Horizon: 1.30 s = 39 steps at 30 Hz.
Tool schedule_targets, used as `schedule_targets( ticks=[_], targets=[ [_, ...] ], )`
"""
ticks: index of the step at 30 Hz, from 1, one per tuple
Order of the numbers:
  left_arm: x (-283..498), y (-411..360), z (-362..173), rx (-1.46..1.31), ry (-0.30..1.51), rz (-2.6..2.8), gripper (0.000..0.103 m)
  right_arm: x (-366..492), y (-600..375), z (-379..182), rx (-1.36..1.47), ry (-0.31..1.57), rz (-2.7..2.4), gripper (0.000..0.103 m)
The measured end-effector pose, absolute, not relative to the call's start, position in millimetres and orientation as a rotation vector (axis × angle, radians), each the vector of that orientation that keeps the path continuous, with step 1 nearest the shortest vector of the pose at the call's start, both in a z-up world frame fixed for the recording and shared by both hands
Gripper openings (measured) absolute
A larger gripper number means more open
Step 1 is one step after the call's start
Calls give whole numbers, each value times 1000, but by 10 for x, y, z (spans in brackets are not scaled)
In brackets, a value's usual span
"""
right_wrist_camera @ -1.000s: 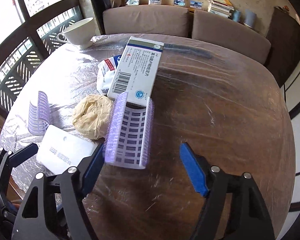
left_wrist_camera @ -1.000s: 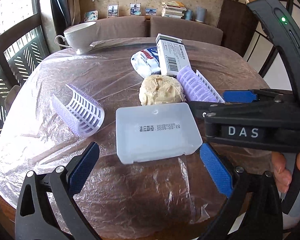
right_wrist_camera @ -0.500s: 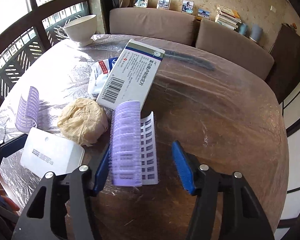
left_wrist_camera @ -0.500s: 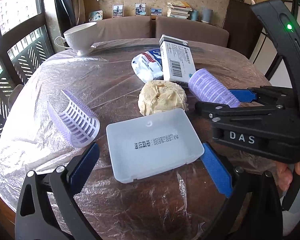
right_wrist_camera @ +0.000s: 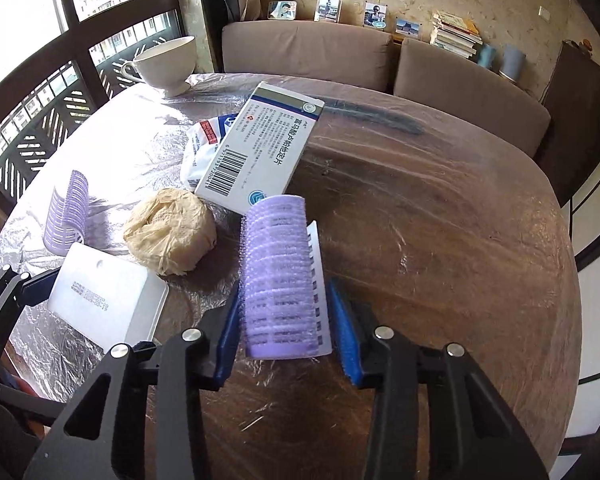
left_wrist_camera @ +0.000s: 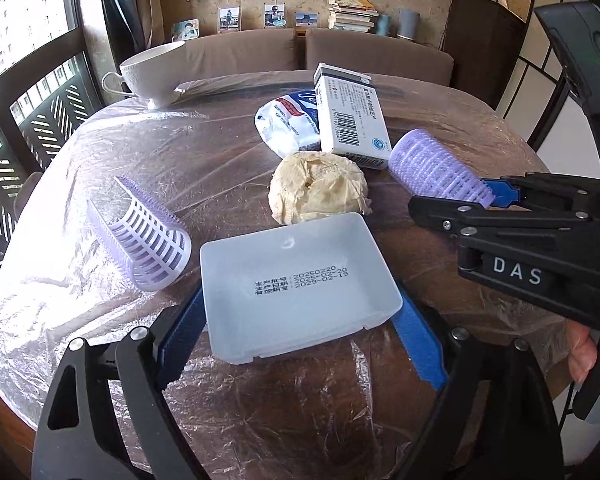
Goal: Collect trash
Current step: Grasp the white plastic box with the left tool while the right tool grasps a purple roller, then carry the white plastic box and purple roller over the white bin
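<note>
Left view, left gripper [left_wrist_camera: 300,332]: jaws were closing round the white box [left_wrist_camera: 296,286], one blue pad at each short side; whether the pads yet pressed it could not be told
Left view, white box: lay flat on the film-covered table [left_wrist_camera: 148,152], near edge, just in front of the paper wad [left_wrist_camera: 318,186]
Left view, other trash: a split roller [left_wrist_camera: 140,234] lay left of the box; a wrapper [left_wrist_camera: 286,126] and carton [left_wrist_camera: 350,120] lay beyond the wad, touching each other
Left view, cup [left_wrist_camera: 152,74]: stood at the far left edge, well apart
Right view, right gripper [right_wrist_camera: 284,328]: jaws were pressed in on the purple roller [right_wrist_camera: 278,276], pads against its two sides
Right view, purple roller: lay lengthwise between the pads, far end just short of the carton [right_wrist_camera: 260,148]
Handling, box: looked light, stiff and smooth, so likely slippery; the short sides seemed the best hold
Handling, roller: looked light and springy, its bristly skin likely to grip well; a hard squeeze might curl it tighter
</note>
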<state>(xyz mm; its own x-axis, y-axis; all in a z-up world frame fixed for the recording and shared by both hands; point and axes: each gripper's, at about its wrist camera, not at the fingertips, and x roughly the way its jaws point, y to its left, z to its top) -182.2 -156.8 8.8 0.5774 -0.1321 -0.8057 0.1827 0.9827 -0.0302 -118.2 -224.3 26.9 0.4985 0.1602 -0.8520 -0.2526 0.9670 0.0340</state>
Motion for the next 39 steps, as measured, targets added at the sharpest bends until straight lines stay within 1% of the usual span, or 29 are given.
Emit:
schedule_targets(
  ticks=[17,39],
  targets=[
    [-1934,-1517,202,36,917,-228,88,-1443,-2402,471,20,994,244,40],
    [-2071,-1492,339,52,899,-279,87,-1791,-2434,594,65,977,222,40]
  ],
)
